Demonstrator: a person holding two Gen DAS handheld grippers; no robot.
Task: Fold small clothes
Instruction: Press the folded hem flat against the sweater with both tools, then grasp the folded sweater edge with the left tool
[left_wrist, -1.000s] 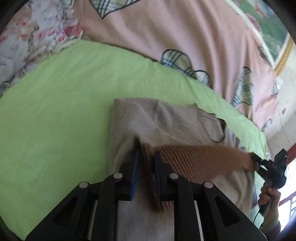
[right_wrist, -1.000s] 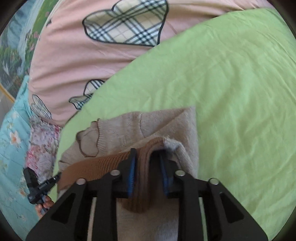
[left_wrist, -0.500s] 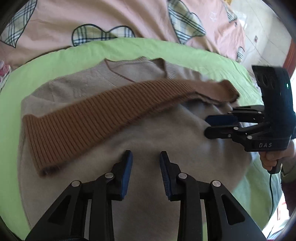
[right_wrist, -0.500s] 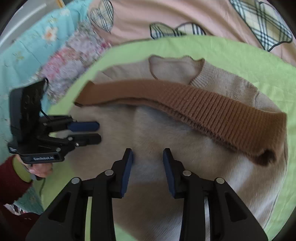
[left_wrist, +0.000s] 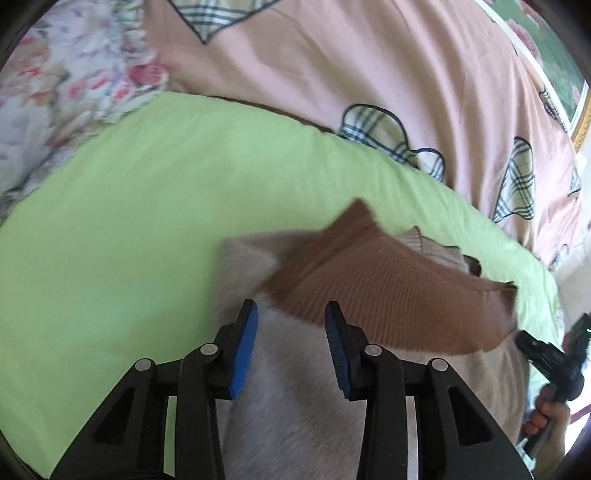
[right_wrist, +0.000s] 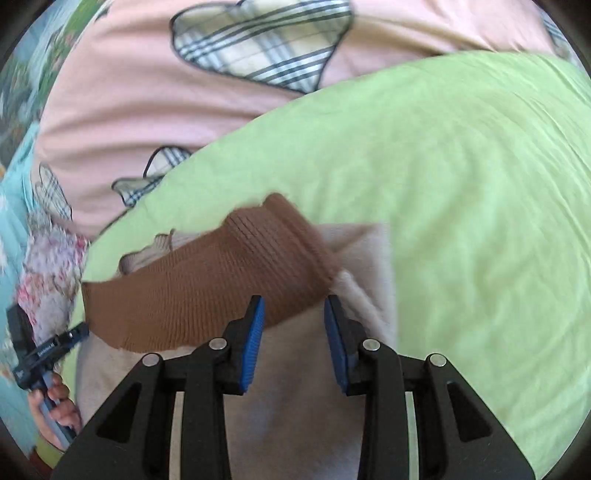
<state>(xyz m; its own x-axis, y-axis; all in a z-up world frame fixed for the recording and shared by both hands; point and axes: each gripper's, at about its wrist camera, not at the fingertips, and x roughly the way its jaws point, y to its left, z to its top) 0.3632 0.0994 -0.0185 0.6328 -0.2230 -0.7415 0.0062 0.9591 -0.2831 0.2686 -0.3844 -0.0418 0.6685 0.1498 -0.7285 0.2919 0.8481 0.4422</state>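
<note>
Left gripper (left_wrist: 291, 334) jaws opening, right gripper (right_wrist: 294, 325) apart, both empty; next, the person should pinch the sweater (left_wrist: 295, 406) side edges, not the brown hem (left_wrist: 388, 299).

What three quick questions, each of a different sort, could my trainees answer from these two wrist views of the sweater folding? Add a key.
1. True or false: the brown ribbed hem band lies folded up over the beige sweater.
2. Which sheet is the sweater on? A pink, B green, C floral.
3. Fill in: the right gripper holds ____.

Key
1. True.
2. B, the green sheet; the pink heart-print cover lies beyond it.
3. Nothing. Its jaws are apart over the sweater. The left gripper is empty too, its jaws opening.
</note>
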